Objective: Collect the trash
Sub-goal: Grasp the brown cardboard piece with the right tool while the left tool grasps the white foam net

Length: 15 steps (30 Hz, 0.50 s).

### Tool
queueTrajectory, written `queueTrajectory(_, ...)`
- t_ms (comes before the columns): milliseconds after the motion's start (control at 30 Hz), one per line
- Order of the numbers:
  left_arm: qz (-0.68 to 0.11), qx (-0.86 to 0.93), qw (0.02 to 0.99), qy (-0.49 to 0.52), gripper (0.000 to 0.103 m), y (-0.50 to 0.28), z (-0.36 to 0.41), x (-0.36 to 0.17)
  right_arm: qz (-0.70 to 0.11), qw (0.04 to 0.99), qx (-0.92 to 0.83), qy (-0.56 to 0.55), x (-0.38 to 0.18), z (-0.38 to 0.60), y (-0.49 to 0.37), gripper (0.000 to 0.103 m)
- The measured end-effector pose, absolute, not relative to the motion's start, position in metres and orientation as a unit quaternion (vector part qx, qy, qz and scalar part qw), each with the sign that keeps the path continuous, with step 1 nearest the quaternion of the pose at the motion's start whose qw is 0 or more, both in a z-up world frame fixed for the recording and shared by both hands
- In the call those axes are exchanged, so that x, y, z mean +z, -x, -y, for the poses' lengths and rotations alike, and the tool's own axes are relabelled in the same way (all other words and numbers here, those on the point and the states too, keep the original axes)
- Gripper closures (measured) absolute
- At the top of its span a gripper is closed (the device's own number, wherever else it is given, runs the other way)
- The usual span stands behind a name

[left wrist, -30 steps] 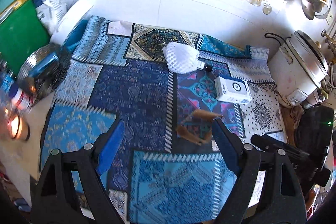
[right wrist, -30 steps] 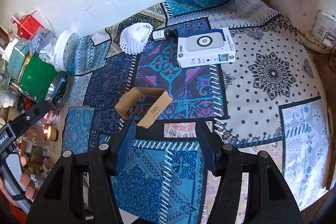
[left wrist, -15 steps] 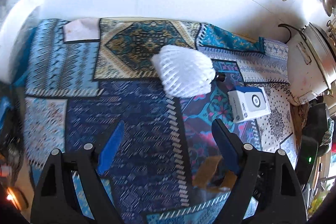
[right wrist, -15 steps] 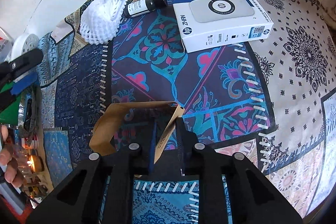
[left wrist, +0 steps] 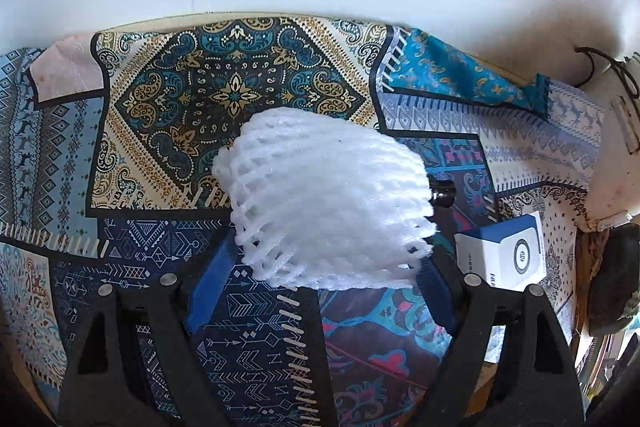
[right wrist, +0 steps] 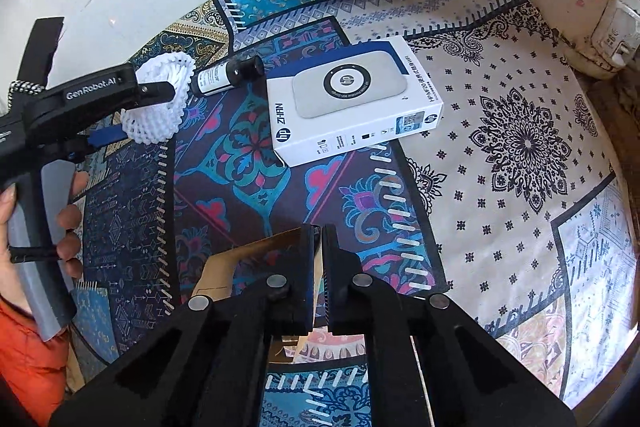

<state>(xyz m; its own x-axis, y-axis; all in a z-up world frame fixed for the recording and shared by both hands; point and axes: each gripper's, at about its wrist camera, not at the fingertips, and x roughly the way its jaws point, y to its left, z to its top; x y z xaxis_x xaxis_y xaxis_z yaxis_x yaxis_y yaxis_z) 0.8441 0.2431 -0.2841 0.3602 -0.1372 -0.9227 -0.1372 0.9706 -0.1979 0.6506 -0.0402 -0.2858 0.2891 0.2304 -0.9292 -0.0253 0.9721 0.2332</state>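
On the patchwork tablecloth (right wrist: 520,155), I had both tools working at once. My right gripper (right wrist: 317,259) had its fingers pressed together on one wall of the brown cardboard sleeve (right wrist: 240,259), an open-ended piece of packaging lying near my edge of the table; I judged an edge pinch the only sound hold, since the thin card was too wide and too floppy to span.

My left gripper (left wrist: 320,287) stood with its fingers wide apart, one blue pad on each side of the white foam fruit net (left wrist: 326,199). The net sat on the cloth between the fingers, nearer their tips than their roots, and I could not tell whether either pad touched it. The wide spread suited the thing: it was bulky, soft and springy, so I expected it to squash a good deal before the pads gripped.

From the right wrist view the net (right wrist: 158,103) lay at the far left of the cloth, with a small dark bottle (right wrist: 226,77) on its side just beside it. A white HP box (right wrist: 354,99) lay flat to the right of the bottle, well apart from the sleeve. The bottle was close enough that I thought a careless close might nudge it and set it rolling.

By my reckoning the collecting was barely begun: one piece in hand, one framed, and the bottle and box untouched. No bin showed in either view.
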Motion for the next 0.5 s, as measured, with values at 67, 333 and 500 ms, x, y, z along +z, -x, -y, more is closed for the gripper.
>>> queueTrajectory(67,-0.567,-0.007,0.815,0.123,0.035,-0.845,-0.243,-0.290,-0.588,0.800,0.078,-0.087,-0.284,0.043,-0.649,0.099)
queueTrajectory(333,-0.531,-0.002,0.843,0.089,0.072,-0.819,-0.234,-0.269,-0.577,0.806,0.086,-0.098,-0.272,0.064,-0.638,0.100)
queueTrajectory(500,-0.504,0.021,0.860,0.074,0.077,-0.789,-0.229,-0.245,-0.587,0.794,0.117,-0.107,-0.268,0.072,-0.635,0.100)
